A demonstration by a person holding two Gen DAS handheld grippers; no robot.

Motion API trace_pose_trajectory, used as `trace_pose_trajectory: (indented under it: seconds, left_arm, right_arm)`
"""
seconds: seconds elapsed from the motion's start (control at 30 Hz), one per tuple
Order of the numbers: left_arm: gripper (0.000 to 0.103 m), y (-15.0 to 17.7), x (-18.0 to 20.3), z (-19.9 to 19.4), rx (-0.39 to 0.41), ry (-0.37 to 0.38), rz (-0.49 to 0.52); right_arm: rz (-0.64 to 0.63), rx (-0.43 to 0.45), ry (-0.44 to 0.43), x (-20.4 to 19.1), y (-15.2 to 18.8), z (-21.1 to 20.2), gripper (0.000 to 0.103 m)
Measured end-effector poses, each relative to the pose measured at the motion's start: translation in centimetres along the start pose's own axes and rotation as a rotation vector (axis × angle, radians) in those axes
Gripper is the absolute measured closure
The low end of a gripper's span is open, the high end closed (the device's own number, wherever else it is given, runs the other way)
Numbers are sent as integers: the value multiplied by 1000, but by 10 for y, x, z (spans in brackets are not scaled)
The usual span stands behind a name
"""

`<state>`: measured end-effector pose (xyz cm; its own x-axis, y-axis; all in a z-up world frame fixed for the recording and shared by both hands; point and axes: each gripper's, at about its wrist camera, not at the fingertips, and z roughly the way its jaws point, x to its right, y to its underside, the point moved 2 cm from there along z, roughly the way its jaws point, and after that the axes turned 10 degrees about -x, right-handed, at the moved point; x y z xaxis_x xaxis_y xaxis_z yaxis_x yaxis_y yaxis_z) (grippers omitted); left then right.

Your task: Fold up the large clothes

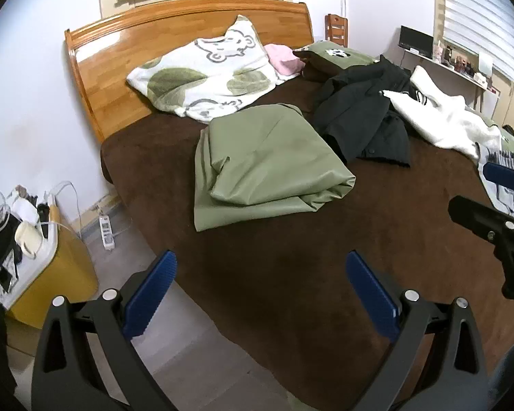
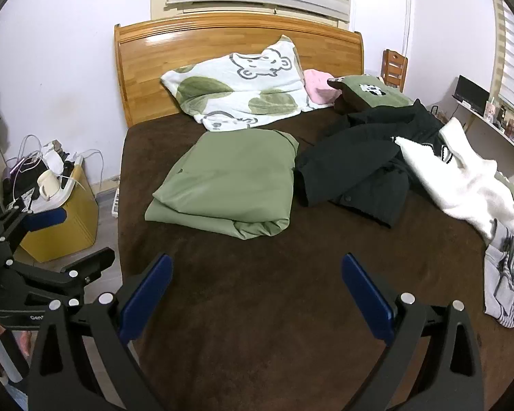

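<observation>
A folded olive-green garment [image 1: 260, 167] [image 2: 226, 185] lies on the brown bed [image 1: 291, 274] [image 2: 274, 291]. To its right a crumpled black jacket [image 1: 363, 116] [image 2: 356, 164] and a white fleece garment [image 1: 442, 120] [image 2: 462, 178] lie unfolded. A striped grey garment [image 2: 507, 284] sits at the bed's right edge. My left gripper [image 1: 260, 291] is open and empty above the bed's front left corner. My right gripper [image 2: 257, 294] is open and empty above the bed's front. Each gripper shows at the edge of the other's view: the right one [image 1: 486, 198], the left one [image 2: 65, 239].
A bear-print pillow [image 2: 240, 85], pink cloth [image 2: 320, 89] and green cushion [image 2: 370, 94] lie by the wooden headboard [image 2: 222, 41]. A yellow box [image 1: 58, 267] with cables and a mug stands left of the bed, a power strip [image 1: 107, 231] on the floor. A shelf [image 2: 493, 120] runs along the right wall.
</observation>
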<state>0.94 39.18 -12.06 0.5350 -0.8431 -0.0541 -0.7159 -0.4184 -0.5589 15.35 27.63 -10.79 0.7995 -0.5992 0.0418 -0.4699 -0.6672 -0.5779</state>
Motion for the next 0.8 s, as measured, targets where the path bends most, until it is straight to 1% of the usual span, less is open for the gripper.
trace_pose_trajectory:
  seconds: [0.17, 0.47, 0.67, 0.8]
  left_arm:
    - [6, -1, -8, -1, 10, 11, -24]
    - [6, 4, -25, 0, -1, -19, -48]
    - [6, 5, -29, -3, 1, -12, -43]
    - [6, 6, -30, -6, 0, -28, -31]
  right_arm:
    - [-12, -6, -7, -5, -1, 5, 6]
    - [-31, -36, -25, -13, 4, 14, 6]
    - [-30, -40, -41, -15, 4, 12, 6]
    - [-37, -43, -47, -19, 5, 13, 6]
